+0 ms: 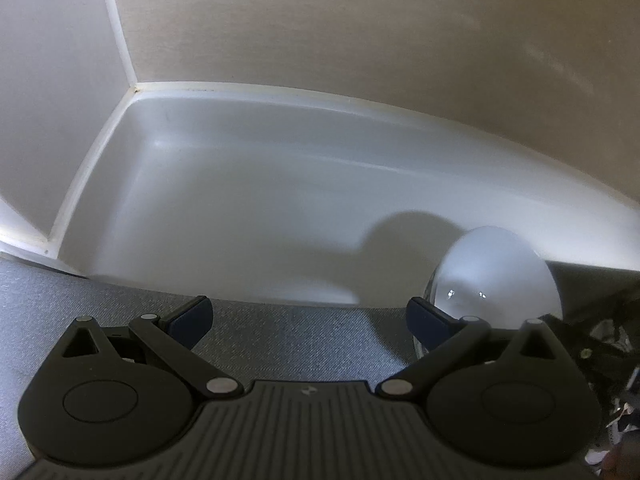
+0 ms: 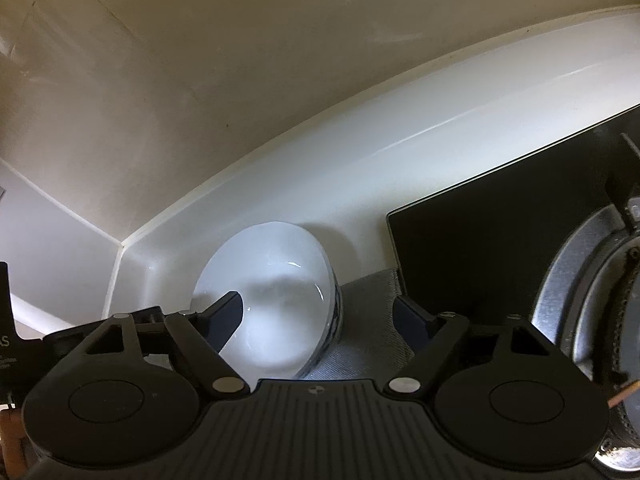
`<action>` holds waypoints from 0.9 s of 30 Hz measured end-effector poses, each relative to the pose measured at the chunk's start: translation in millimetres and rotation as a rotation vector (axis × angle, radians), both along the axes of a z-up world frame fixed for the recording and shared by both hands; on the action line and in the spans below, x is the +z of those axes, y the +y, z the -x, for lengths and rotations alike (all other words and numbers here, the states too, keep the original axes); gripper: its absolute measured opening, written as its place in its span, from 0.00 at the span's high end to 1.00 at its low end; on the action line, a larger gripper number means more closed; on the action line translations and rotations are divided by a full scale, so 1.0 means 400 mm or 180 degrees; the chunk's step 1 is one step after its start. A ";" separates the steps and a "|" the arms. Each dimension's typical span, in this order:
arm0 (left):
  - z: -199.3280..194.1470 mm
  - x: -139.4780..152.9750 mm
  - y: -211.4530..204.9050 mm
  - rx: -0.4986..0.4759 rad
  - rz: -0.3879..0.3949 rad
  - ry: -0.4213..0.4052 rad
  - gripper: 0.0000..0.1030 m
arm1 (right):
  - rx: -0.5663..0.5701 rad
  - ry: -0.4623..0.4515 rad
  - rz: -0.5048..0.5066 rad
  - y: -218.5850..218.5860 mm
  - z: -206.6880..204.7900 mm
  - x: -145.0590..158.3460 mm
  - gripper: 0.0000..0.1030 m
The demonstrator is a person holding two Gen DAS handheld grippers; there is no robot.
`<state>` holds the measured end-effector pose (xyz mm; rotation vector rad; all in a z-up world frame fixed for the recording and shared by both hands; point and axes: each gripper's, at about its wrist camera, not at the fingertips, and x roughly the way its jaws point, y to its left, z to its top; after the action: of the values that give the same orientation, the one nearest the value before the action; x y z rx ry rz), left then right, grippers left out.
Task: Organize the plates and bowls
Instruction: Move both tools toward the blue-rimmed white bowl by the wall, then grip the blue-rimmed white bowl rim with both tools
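Bowl [image 2: 276,280] white and glossy, open side up, on grey woven mat [image 2: 368,300] near rear edge of bench. Stands close before white raised strip [image 2: 400,128] along that rear edge, under beige wall [image 2: 200,80]. Shows several layered rims with dark blue marks at its right side; cannot tell how many pieces are stacked there. Lies near rear left corner, where strip meets side wall. To the right of bowl, black glass hob [image 2: 500,240], with metal burner ring [image 2: 568,280] at far right border of right wrist view.

Right gripper [image 2: 318,306] held above mat, pointing down and forward. Fingers [image 2: 228,320] spread wide, gripping nothing. Left one crosses in front of bowl's left part in this view, right one is over mat beside hob edge; cannot tell if left one touches bowl. No pressing on bowl from both sides.

From left wrist view, same bowl [image 1: 496,272] at right, partly behind right finger of left gripper [image 1: 308,314]. Fingers [image 1: 192,316] of this one also wide apart and empty, hanging over bare mat [image 1: 300,344]. Beyond them, white strip [image 1: 240,200] with round shadow on it, and wall [image 1: 360,40] above.
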<state>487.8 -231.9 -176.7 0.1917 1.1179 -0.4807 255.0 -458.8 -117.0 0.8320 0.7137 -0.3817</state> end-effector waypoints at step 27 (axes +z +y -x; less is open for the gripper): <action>0.024 -0.003 -0.042 -0.0200 0.0119 0.0165 0.00 | -0.0009 -0.0036 -0.0156 -0.032 0.004 -0.021 0.19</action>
<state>478.2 -248.6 -178.0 0.1829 1.1552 -0.5650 253.6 -471.5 -125.5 0.8811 0.7137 -0.3629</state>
